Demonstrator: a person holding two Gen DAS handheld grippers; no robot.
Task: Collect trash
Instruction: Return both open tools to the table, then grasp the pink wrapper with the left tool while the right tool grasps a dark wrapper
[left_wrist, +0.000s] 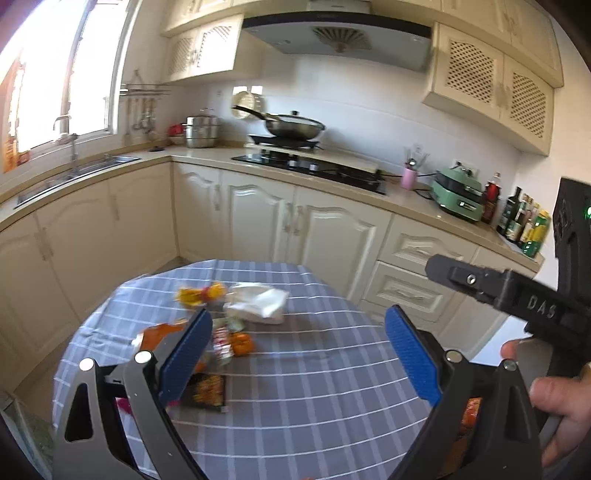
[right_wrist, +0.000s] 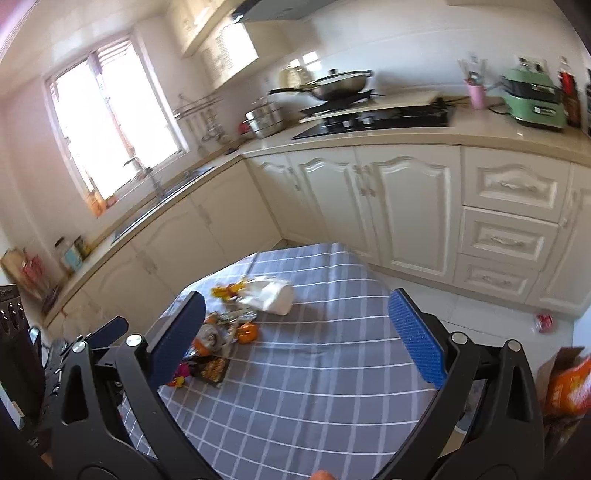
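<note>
Trash (left_wrist: 221, 332) is lying in a pile on the checked tablecloth (left_wrist: 314, 387), and we are bringing both wide-open, empty grippers (left_wrist: 299, 354) (right_wrist: 295, 332) down slowly toward one piece.

The tablecloth (left_wrist: 314, 387) is patterned in grey-blue with a white grid. The fingers (left_wrist: 412, 350) of the left gripper (left_wrist: 297, 350) are padded in textured blue on black frames, as are those of the right gripper (right_wrist: 295, 336). A crumpled white bag (left_wrist: 258, 301) is seen beside yellow-and-orange wrappers (left_wrist: 199, 293) and an orange wrapper (left_wrist: 242, 343). The cabinets (right_wrist: 399, 203) are cream. A pink cup (left_wrist: 408, 181) and a green appliance (left_wrist: 460, 197) are seen on the beige counter (left_wrist: 406, 201).
</note>
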